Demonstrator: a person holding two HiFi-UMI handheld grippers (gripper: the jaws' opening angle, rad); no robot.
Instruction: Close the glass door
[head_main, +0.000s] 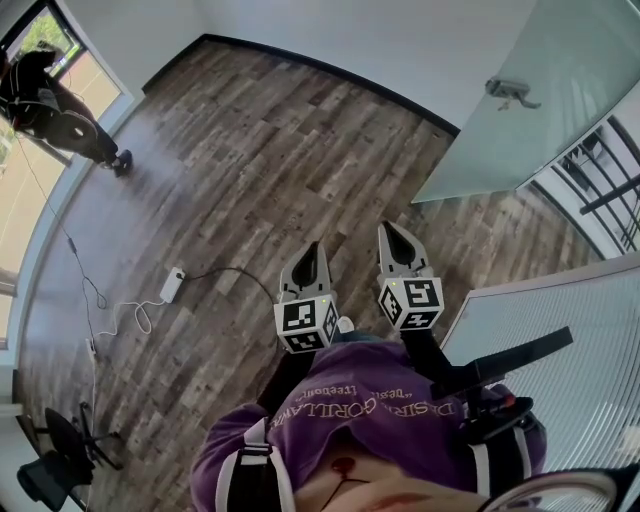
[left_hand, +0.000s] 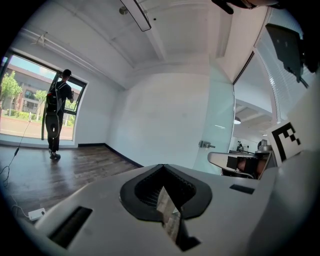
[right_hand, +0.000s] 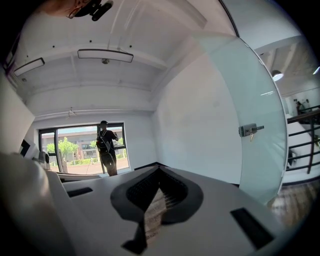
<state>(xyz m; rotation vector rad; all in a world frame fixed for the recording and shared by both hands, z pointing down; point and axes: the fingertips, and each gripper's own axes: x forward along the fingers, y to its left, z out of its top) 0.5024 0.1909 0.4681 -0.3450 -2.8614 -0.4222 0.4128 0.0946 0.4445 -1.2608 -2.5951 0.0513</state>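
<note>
The glass door (head_main: 480, 140) is pale frosted green, the plank floor (head_main: 250, 170) mottled grey-brown, the shirt (head_main: 370, 425) purple.

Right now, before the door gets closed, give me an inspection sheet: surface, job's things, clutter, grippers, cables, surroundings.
Surface: wooden floor.
Job's things: glass door standing open, its handle untouched.
Clutter: dark chair at the floor's edge.
Grippers: left gripper and right gripper both shut, empty, short of the door.
Cables: white adapter with a cable trailing over the floor.
Surroundings: a person at the window; railing beyond the door.
</note>
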